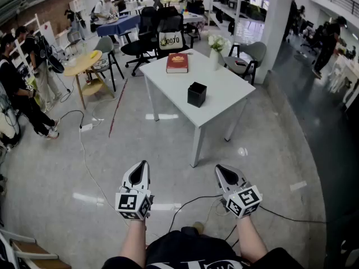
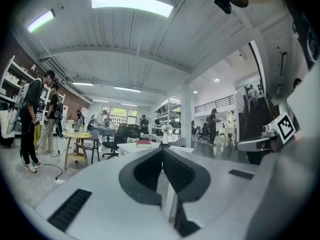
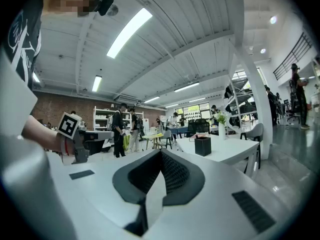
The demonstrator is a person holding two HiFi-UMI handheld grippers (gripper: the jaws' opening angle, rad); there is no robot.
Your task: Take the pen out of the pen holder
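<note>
A black square pen holder (image 1: 197, 93) stands near the middle of the white table (image 1: 224, 88); it also shows in the right gripper view as a black pen holder (image 3: 202, 146) on the table's near corner. No pen is visible from here. My left gripper (image 1: 145, 164) and right gripper (image 1: 217, 168) are held side by side low in the head view, well short of the table, pointing level toward it. Both have their jaws together with nothing between them: left gripper (image 2: 162, 149), right gripper (image 3: 160, 151).
A red book (image 1: 177, 62) and a white vase of flowers (image 1: 215, 50) sit on the table's far half. A grey chair (image 1: 251, 56) stands behind it. Cables (image 1: 190, 203) trail across the floor by my feet. A yellow round table (image 1: 83, 64) and several people are at left.
</note>
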